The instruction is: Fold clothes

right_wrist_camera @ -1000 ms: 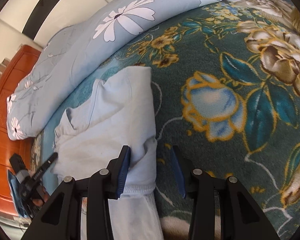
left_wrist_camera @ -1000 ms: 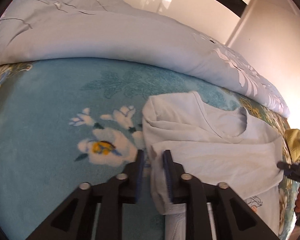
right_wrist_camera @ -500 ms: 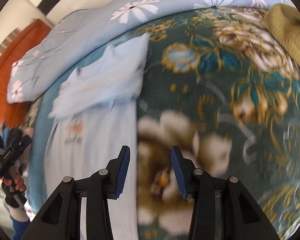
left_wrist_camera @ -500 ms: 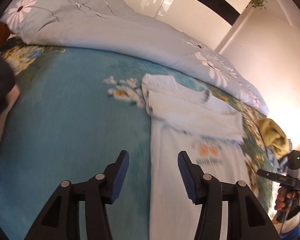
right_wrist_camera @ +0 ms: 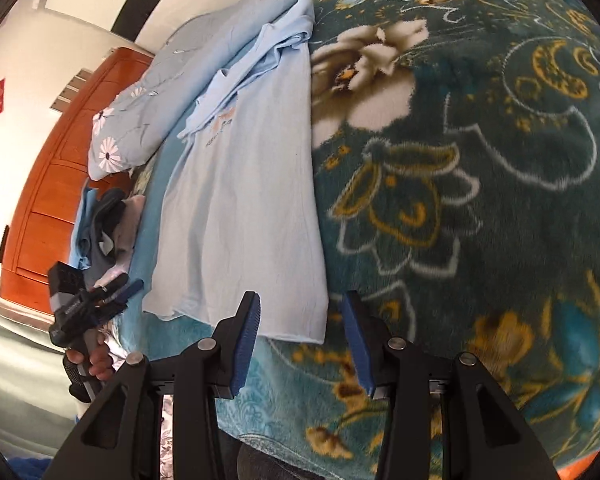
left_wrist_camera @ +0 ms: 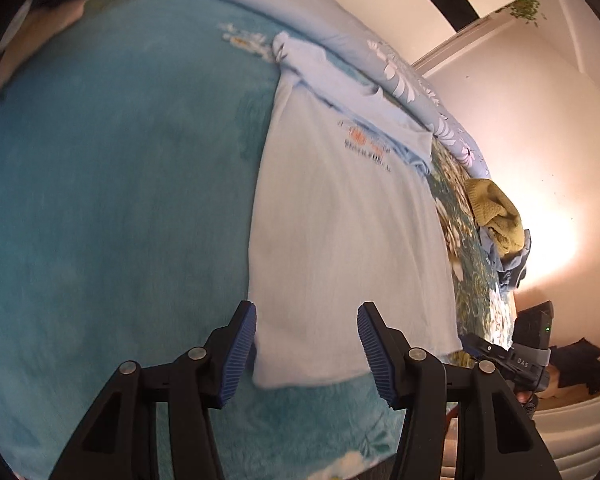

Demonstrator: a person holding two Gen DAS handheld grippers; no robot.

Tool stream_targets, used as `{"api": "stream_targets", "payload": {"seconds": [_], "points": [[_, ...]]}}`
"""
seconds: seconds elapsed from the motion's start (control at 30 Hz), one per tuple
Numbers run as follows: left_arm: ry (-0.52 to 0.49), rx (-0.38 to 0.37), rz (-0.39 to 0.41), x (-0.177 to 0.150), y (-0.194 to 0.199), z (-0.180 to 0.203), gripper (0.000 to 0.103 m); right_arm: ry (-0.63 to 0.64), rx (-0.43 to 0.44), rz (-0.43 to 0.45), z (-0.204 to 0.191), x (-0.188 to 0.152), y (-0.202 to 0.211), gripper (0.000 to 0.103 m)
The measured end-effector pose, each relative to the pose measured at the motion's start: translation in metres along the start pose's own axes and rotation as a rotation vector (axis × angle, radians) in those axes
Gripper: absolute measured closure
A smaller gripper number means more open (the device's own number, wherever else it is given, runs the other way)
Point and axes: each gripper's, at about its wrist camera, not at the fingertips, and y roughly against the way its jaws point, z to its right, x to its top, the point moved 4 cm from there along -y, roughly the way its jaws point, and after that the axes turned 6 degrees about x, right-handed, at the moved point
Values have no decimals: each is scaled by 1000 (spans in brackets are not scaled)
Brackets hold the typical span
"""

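A pale blue T-shirt (left_wrist_camera: 340, 216) lies flat on the bed, sleeves folded in across the chest, hem toward me; it also shows in the right wrist view (right_wrist_camera: 244, 200). My left gripper (left_wrist_camera: 306, 346) is open and empty, just above the hem's left corner. My right gripper (right_wrist_camera: 300, 328) is open and empty, at the hem's right corner. Each gripper shows in the other's view: the right one (left_wrist_camera: 516, 356) and the left one (right_wrist_camera: 96, 300).
The bed carries a teal floral blanket (left_wrist_camera: 120, 200) and a rolled light blue duvet (right_wrist_camera: 172, 80) behind the shirt. A yellow garment pile (left_wrist_camera: 496, 216) lies at the right. Other clothes (right_wrist_camera: 108, 224) lie at the left near a wooden cabinet (right_wrist_camera: 56, 184).
Both grippers let go of the folded sleeves, opened, and pulled back from the shirt's shoulders down to its hem. The whole shirt is now in view.
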Motion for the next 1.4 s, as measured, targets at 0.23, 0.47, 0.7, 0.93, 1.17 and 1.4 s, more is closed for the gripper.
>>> {"api": "stream_targets", "payload": {"seconds": [0.23,0.47,0.7,0.93,1.17,1.4], "points": [[121,-87,-25,-16,-12,-13,44,-84,135,19,4,1,-9,59],[250,-207,19,-11,-14,-26,46,-133,206,33,5,5,-13,61],[300,-187,76,-14,-8,-39,100,-132,102,52,4,3,-6,99],[287,-155,122,-20,-2,-46,100,-115,99,115,8,3,10,99],[214,-241,116,-1,13,-30,100,-142,193,144,8,17,17,99],[-1,-250,238,80,52,23,100,-52,208,240,-32,84,40,99]]}}
